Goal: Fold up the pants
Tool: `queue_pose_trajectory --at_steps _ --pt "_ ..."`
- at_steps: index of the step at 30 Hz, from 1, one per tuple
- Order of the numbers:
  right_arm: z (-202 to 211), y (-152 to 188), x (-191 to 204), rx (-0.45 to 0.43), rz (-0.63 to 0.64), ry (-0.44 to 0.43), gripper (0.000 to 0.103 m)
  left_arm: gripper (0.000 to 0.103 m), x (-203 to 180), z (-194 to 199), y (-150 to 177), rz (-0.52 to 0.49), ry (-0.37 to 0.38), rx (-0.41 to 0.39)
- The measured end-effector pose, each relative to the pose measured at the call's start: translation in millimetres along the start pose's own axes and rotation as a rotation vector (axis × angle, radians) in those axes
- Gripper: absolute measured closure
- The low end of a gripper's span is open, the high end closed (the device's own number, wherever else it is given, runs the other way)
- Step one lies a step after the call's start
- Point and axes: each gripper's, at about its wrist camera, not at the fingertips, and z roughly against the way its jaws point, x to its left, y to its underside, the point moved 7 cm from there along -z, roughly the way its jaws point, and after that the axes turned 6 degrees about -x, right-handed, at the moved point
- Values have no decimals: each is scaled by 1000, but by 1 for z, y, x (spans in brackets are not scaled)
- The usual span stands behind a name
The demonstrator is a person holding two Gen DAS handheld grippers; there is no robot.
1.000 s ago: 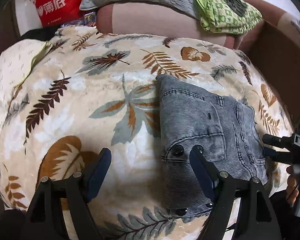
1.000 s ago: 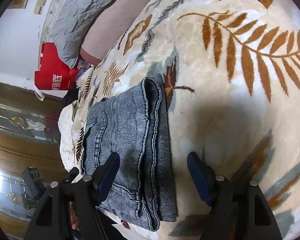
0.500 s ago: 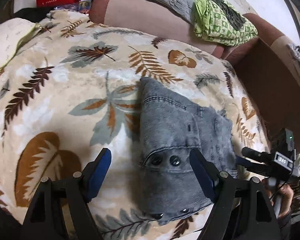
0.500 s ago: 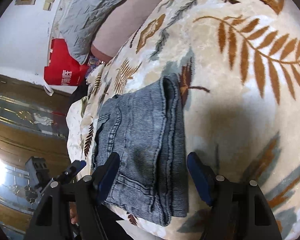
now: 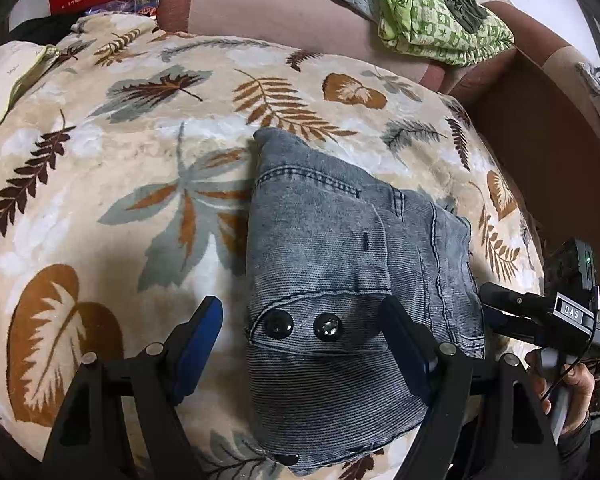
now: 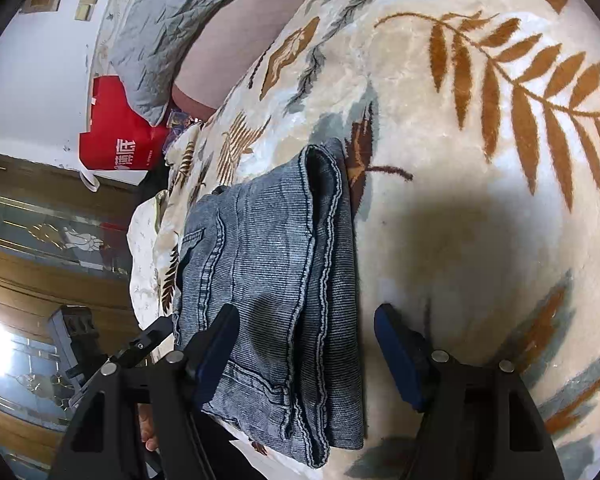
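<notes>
At the bottom of each wrist view, the left claw (image 5: 300, 344) and right claw (image 6: 304, 352) both hang wide open, gripping nothing. Beyond them, mid-frame, the pants (image 5: 340, 280) lie in a compact folded stack on the leaf-print blanket (image 5: 140, 128). The folding looks essentially finished; at most a tidy-up remains.

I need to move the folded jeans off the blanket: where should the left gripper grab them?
Take the jeans at the near buttoned end, coming down from above with the left gripper. That end already lies between its open jaws; the stacked layers there are thick, so the bundle should stay together.
</notes>
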Motion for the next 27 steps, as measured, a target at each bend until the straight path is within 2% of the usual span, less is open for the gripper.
queue_pose_trajectory --at_steps 10,16,19,21,24,27 --pt "-6 0 5 4 1 13 30 21 8 -13 7 27 47 31" --pt "-8 -3 19 24 31 7 30 18 26 -20 7 212 239 107" --pt "-16 -8 19 44 41 32 30 18 21 -11 -9 238 319 59" --pt "-26 -11 17 58 37 46 30 17 19 -21 -11 221 300 71" --pt "-35 -12 22 71 40 48 28 17 16 -45 4 246 313 176" --pt "-41 -11 27 78 56 63 29 17 8 -43 3 195 292 151"
